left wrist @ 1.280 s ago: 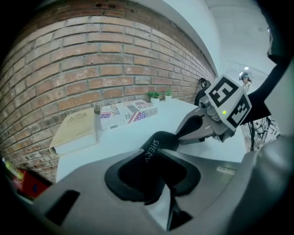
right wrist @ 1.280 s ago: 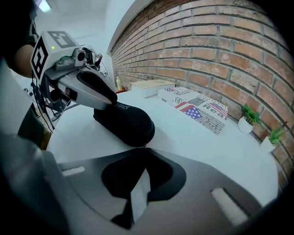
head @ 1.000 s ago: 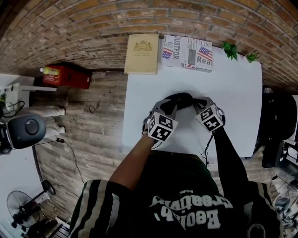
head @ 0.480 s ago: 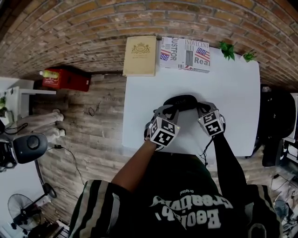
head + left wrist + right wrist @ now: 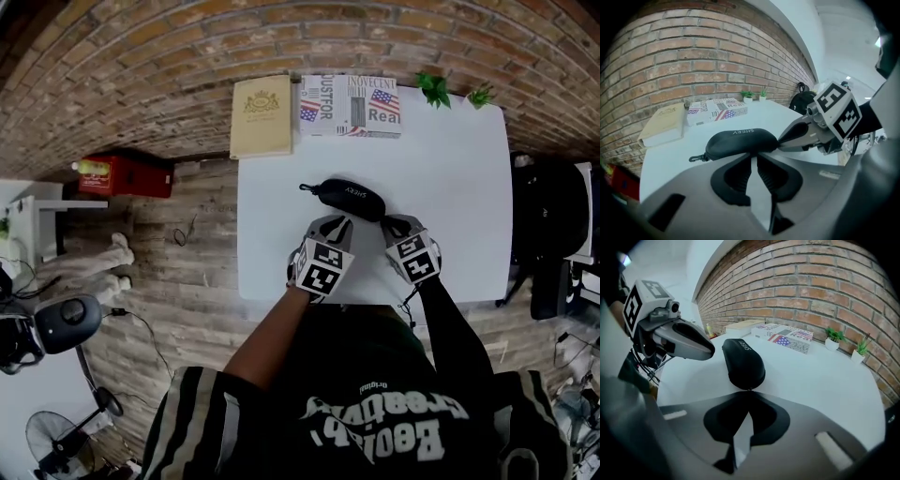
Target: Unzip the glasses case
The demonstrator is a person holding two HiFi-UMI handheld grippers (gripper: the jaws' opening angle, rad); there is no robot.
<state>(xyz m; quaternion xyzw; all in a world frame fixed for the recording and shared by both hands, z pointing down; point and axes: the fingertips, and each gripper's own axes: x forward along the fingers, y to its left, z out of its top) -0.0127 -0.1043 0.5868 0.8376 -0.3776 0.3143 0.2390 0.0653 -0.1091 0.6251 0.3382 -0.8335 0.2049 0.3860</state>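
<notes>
A black zipped glasses case (image 5: 349, 198) lies across the white table (image 5: 450, 178), with a small clip loop at its left end. My left gripper (image 5: 335, 224) sits just short of the case's near side. Its jaws are closing, with only a narrow gap between them, and nothing is in that gap (image 5: 753, 157). The case (image 5: 740, 141) lies just beyond those tips. My right gripper (image 5: 388, 223) is shut at the case's right end. Its tips (image 5: 749, 392) meet on a small shiny zipper pull against the case (image 5: 743, 363).
At the table's far edge, against the brick wall, lie a tan book (image 5: 262, 117) and a flag-printed box (image 5: 350, 105). Two small plants (image 5: 434, 90) stand further right. A red box (image 5: 127, 174) sits on the wooden floor at left. A black chair (image 5: 555, 239) stands at right.
Both grippers have drawn back toward the near table edge. The case, earlier half covered between them, now shows along its whole length.
</notes>
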